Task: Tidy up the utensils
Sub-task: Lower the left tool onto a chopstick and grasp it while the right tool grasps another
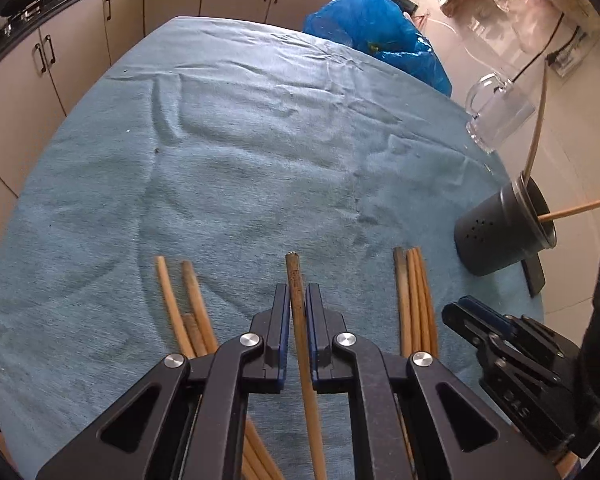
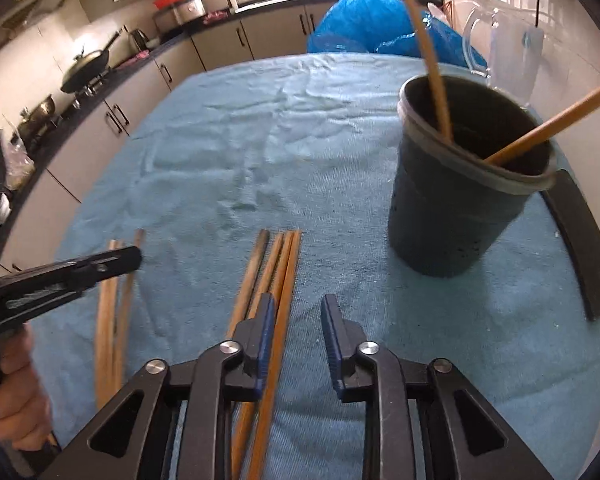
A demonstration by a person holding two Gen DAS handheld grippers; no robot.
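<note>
With the left claw (image 1: 298, 300) clamped on one chopstick (image 1: 296, 280), lift it clear toward the holder (image 1: 504, 232) at three o'clock on the table (image 1: 260, 140), while the right claw (image 2: 298, 316) hangs open over the bundle (image 2: 276, 264)

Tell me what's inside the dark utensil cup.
Two wooden chopsticks lean inside the dark utensil cup, tops sticking out past its rim. Its wall hides their lower ends and the bottom, so anything else inside can't be seen.

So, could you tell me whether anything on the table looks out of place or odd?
Yes: the dark utensil holder stands tilted, its rim leaning on a dark flat object near the table's edge. The chopstick pinched by the left gripper looks darkened at its tip.
</note>
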